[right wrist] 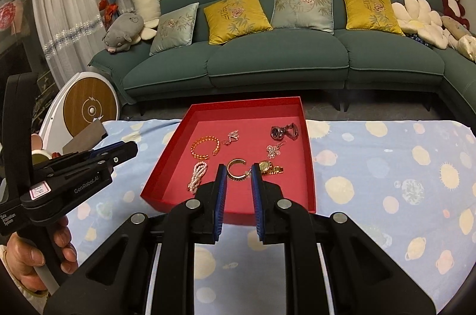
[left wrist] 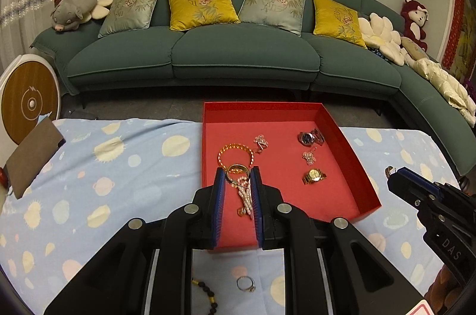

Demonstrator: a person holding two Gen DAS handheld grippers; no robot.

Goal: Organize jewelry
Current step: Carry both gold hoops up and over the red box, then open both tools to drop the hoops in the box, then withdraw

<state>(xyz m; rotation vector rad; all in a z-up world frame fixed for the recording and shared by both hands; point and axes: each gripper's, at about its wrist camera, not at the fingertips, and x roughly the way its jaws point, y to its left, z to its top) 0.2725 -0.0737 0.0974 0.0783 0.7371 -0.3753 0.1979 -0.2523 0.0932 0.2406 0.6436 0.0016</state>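
Note:
A red tray (left wrist: 351, 154) (right wrist: 309, 166) sits on the table and holds an orange bead bracelet (left wrist: 235, 151) (right wrist: 205, 148), a gold bangle (left wrist: 236, 169) (right wrist: 236, 167), a pink pearl strand (left wrist: 244, 197) (right wrist: 197, 175), a gold watch (left wrist: 314, 175) (right wrist: 269, 166), a dark-faced watch (left wrist: 311, 137) (right wrist: 284, 132) and two small sparkly pieces. My left gripper (left wrist: 237, 176) is open and empty above the pearls. My right gripper (right wrist: 238, 170) is open and empty over the tray's near edge. A silver ring (left wrist: 246, 283) and a dark bead string (left wrist: 205, 292) lie on the cloth.
The table wears a light blue cloth with planets (left wrist: 119, 166) (right wrist: 386, 181). A brown card (left wrist: 32, 157) lies at its left edge. A green sofa (left wrist: 238, 56) with cushions stands beyond. The right gripper's body (left wrist: 431, 202) is at the right of the tray.

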